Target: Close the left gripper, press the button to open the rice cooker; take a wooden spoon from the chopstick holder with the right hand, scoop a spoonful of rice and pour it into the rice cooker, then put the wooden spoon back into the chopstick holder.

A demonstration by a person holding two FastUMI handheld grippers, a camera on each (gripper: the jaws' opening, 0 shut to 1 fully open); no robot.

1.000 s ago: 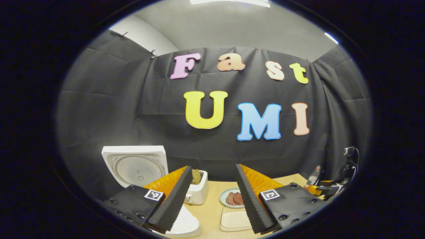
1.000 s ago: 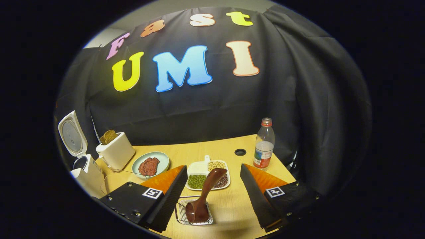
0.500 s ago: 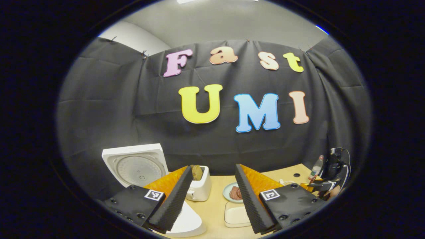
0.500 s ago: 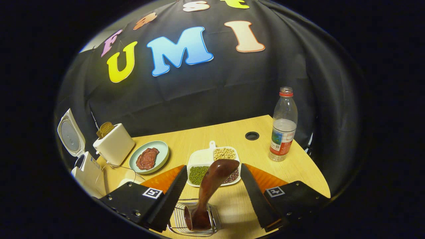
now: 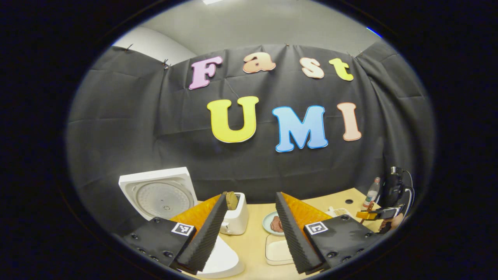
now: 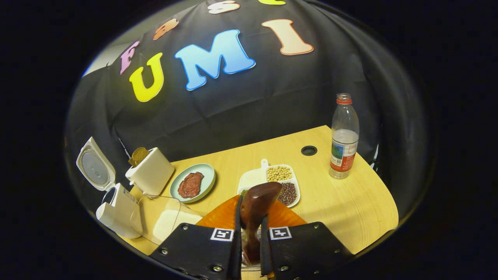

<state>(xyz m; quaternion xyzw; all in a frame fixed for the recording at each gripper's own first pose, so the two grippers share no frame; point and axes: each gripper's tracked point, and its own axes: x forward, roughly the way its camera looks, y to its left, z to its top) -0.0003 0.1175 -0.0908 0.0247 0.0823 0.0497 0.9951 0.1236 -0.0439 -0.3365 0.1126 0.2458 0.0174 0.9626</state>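
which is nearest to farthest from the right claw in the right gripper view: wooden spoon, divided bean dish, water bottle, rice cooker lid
1. Wooden spoon: clamped in the right claw.
2. Divided bean dish: just ahead, slightly right.
3. Water bottle at far right and rice cooker lid at far left: both well beyond the dish, too close to call between them.

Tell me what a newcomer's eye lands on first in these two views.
First, in the right gripper view, the right gripper shut on the dark wooden spoon, low at centre. Next the rice cooker at the table's left edge, its white lid standing open, beside a toaster. In the left gripper view that lid stands at lower left, behind the open left gripper.
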